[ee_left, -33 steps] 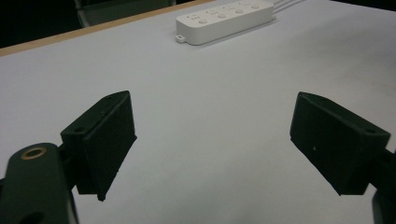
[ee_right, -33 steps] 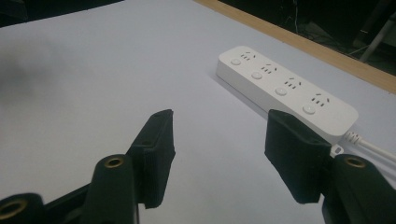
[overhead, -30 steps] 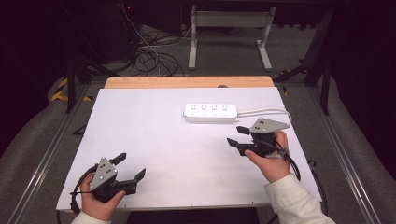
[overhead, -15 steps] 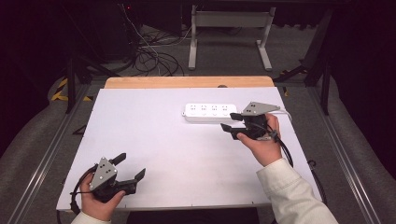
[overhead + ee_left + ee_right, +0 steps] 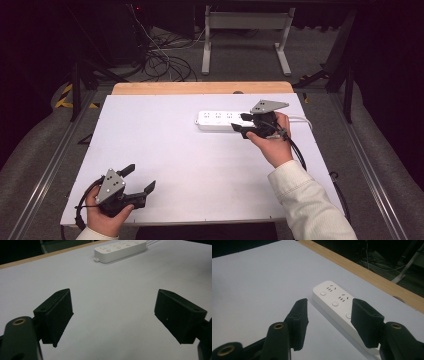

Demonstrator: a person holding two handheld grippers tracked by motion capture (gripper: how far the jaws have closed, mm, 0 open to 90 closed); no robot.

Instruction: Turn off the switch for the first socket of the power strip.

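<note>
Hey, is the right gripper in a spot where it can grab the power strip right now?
Probably yes. The right gripper is open at the right end of the white power strip, its jaws either side of the strip's width in the right gripper view, with nothing between them and it.

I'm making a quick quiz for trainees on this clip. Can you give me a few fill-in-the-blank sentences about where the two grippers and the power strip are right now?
1. The white power strip lies on the ____ half of the table, away from the person.
2. The gripper held at the power strip is the ____ one.
3. The left gripper hovers near the table's ____ edge.
4. Both grippers have their jaws ____.

Missing words: far; right; near; open
</note>
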